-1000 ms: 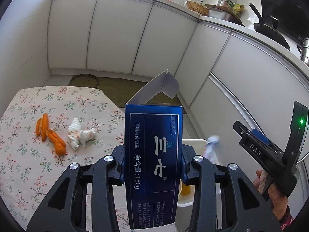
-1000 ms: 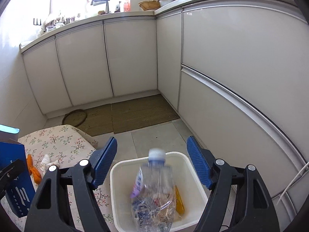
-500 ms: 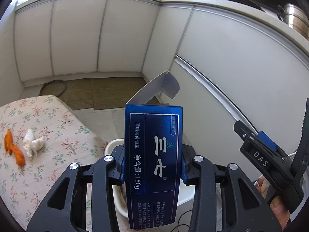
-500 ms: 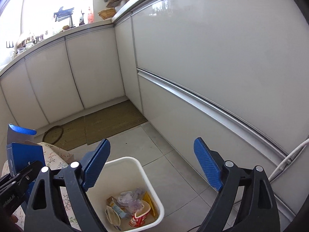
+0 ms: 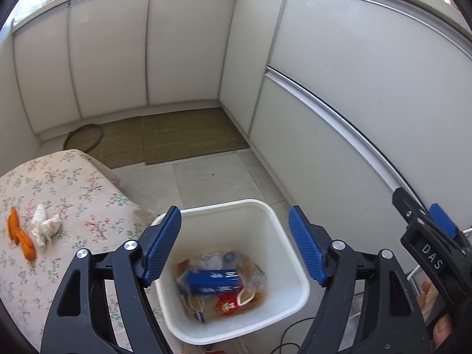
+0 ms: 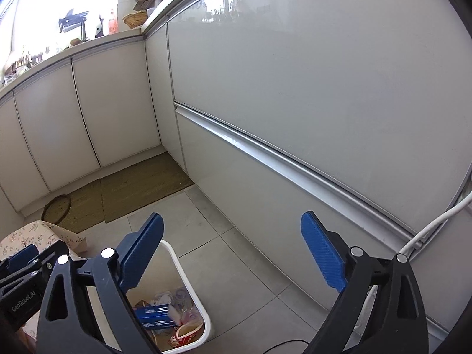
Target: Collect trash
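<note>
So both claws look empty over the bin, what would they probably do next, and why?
Probably swing the left gripper back to the flowered table: its opening jaws hold nothing, the blue box lies in the white bin, and orange peels and crumpled tissue remain.

bin [image 5: 283, 230]: white | box [image 5: 214, 280] in it: dark blue | cup [image 6: 188, 332]: red | cloth [image 5: 73, 194]: cream with small flowers | peels [image 5: 20, 236]: orange | tissue [image 5: 44, 227]: white | mat [image 5: 183, 135]: brown | cabinets [image 5: 183, 47]: white | my pads [image 5: 305, 244]: blue

bins: 1 [image 5: 290, 253] | blue boxes: 1 [image 5: 214, 280] | orange peels: 2 [image 5: 20, 236] | tissues: 1 [image 5: 44, 227] | mats: 2 [image 5: 188, 135]
</note>
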`<state>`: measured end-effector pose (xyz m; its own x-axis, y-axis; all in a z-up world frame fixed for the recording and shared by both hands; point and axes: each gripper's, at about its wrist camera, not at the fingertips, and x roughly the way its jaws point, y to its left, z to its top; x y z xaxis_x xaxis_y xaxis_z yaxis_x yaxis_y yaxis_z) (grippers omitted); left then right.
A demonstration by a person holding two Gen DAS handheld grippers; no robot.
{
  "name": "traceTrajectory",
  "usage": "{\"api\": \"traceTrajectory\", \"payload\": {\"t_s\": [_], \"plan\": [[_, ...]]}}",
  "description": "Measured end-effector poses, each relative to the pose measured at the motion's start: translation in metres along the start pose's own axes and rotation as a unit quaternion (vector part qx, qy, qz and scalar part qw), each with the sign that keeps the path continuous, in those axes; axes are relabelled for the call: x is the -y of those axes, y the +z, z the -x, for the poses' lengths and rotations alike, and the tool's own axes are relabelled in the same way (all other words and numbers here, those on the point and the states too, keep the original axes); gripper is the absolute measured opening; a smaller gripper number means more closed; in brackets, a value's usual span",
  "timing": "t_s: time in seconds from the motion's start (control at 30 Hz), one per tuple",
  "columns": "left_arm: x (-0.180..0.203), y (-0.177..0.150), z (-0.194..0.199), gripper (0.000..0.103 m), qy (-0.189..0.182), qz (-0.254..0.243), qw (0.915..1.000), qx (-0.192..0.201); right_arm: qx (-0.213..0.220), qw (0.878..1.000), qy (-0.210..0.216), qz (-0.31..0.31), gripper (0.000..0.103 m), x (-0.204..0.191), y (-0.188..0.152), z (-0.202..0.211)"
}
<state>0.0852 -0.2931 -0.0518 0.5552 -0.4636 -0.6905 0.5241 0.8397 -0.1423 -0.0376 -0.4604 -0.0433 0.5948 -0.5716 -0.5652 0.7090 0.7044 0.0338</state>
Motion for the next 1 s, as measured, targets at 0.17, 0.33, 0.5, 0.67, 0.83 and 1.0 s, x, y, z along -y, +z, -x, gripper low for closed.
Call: {"api": "traceTrajectory", "payload": {"t_s": [0.17, 0.33, 0.5, 0.67, 0.83, 1.0], "plan": [[-0.019, -0.002, 0.014, 0.085, 0.04, 0.012, 0.999, 0.018, 0.032, 0.999, -0.011, 0.039, 0.096, -0.024, -0.004, 0.013], [-0.041, -0.005, 0.023, 0.091, 0.064, 0.024, 0.9975, 0.02, 0.043, 0.996, 0.001, 0.084, 0.096, -0.055, -0.012, 0.025], [-0.07, -0.012, 0.032, 0.091, 0.084, 0.043, 0.9954, 0.017, 0.051, 0.992, 0.015, 0.112, 0.096, -0.084, -0.018, 0.035], [-0.098, -0.018, 0.045, 0.091, 0.103, 0.057, 0.9929, 0.02, 0.052, 0.99, 0.029, 0.13, 0.096, -0.108, -0.023, 0.042], [-0.126, -0.023, 0.059, 0.091, 0.119, 0.079, 0.9894, 0.023, 0.051, 0.987, 0.049, 0.144, 0.096, -0.135, -0.026, 0.051], [-0.156, -0.029, 0.073, 0.091, 0.137, 0.098, 0.9855, 0.023, 0.054, 0.983, 0.07, 0.164, 0.096, -0.166, -0.033, 0.063]]}}
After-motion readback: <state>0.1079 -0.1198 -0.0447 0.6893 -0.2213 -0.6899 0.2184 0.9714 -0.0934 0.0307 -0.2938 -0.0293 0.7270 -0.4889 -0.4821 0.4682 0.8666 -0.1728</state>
